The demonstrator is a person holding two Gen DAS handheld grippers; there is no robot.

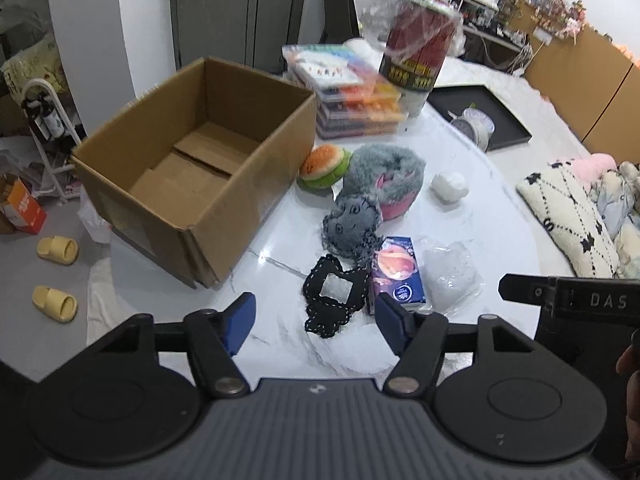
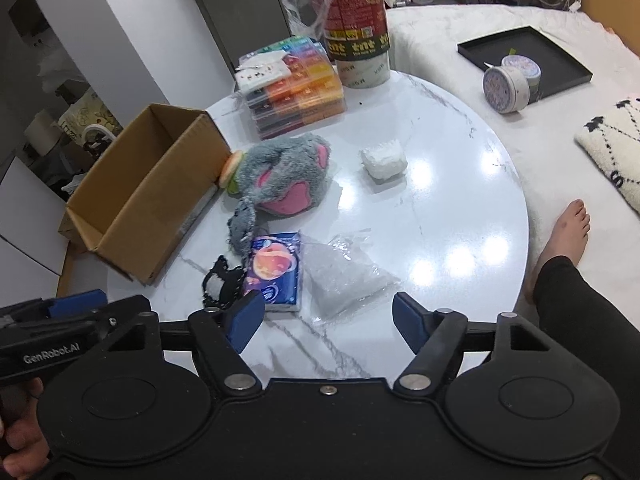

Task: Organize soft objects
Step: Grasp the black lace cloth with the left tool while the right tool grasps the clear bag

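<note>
Both hand-held grippers, left (image 1: 316, 322) and right (image 2: 329, 322), hover open and empty at bottom of frame over the white marble counter (image 2: 460, 208); mid-frame lie a black crocheted piece (image 1: 334, 300), tissue pack (image 2: 276, 276) and grey plush (image 1: 380, 184). The empty cardboard box (image 1: 192, 160) waits upper left; likely next, a first pick-up.

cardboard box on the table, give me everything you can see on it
The cardboard box is plain brown corrugated card, rectangular, open at the top, upright. Nothing lies inside; only its folded bottom flaps show. It stands at the left edge of the white marble table, one corner overhanging. The burger plush lies close beside its right wall; contact cannot be told. Neither tool touches it.
</note>
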